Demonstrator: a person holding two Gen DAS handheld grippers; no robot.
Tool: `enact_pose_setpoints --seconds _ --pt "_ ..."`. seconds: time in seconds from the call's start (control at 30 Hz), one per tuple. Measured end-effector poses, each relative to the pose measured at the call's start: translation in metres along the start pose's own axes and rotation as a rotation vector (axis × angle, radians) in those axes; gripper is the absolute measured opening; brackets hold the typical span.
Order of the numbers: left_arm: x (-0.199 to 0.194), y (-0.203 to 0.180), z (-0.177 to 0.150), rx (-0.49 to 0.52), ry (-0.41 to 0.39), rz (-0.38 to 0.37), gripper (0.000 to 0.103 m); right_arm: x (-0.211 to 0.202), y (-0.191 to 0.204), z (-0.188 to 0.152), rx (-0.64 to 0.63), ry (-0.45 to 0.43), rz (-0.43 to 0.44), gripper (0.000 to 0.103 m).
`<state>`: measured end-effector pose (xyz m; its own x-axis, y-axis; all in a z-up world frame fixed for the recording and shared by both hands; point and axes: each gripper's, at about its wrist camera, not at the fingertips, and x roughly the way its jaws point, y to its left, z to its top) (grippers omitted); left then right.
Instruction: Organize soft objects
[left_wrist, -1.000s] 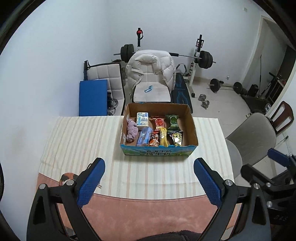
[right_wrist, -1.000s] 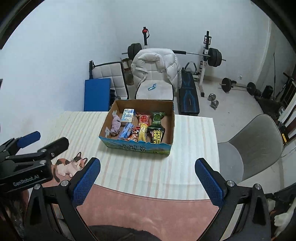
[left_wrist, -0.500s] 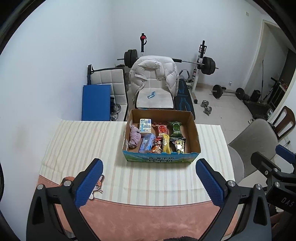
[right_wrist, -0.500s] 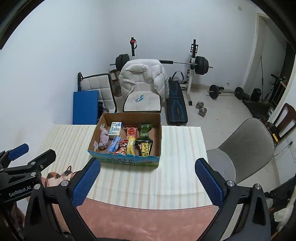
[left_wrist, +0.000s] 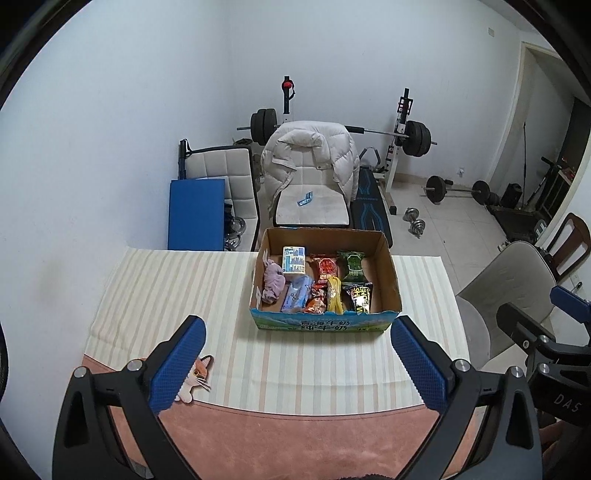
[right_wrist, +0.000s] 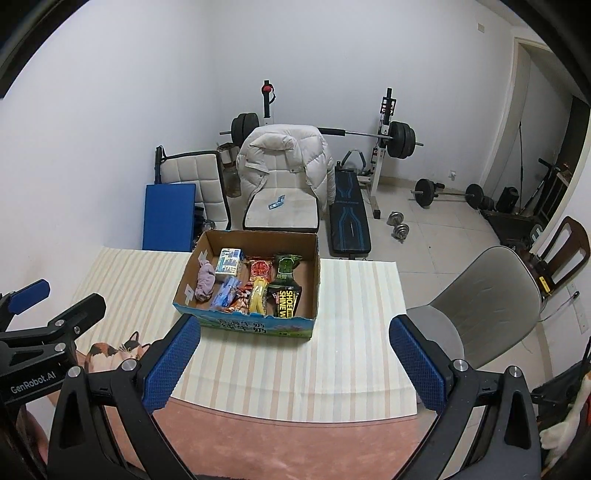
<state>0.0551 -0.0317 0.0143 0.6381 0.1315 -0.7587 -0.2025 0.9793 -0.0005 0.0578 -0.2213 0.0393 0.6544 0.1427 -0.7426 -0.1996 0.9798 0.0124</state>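
An open cardboard box (left_wrist: 393, 284) (right_wrist: 316, 280) stands on a striped cloth (left_wrist: 166, 295) (right_wrist: 354, 332) on the table. In it lie a purple cloth (left_wrist: 274, 282) (right_wrist: 205, 281), a white and blue carton (left_wrist: 294, 259), a blue pack (left_wrist: 296, 295), a red snack bag (left_wrist: 327, 266), a green bag (left_wrist: 351, 264), a yellow bag (left_wrist: 334, 295) and a black bag (right_wrist: 285, 299). My left gripper (left_wrist: 297, 363) is open and empty, held high in front of the box. My right gripper (right_wrist: 293, 363) is open and empty, also short of the box.
A cat picture (right_wrist: 110, 350) shows on the pink table mat (left_wrist: 295, 435) at the front left. A grey chair (right_wrist: 487, 306) stands right of the table. Behind it are a chair with a white jacket (left_wrist: 310, 155), a blue pad (left_wrist: 195, 214) and a weight bench (right_wrist: 349, 218).
Both grippers have risen and drawn back a little, so the box sits lower and smaller in view. Both have stayed open and empty.
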Motion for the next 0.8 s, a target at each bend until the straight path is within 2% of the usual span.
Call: enact_pose_setpoints --seconds 0.8 --pt "-0.0013 0.0022 0.0011 -0.009 -0.003 0.000 0.103 -0.0078 -0.0030 0.0091 -0.008 -0.029 -0.019 0.103"
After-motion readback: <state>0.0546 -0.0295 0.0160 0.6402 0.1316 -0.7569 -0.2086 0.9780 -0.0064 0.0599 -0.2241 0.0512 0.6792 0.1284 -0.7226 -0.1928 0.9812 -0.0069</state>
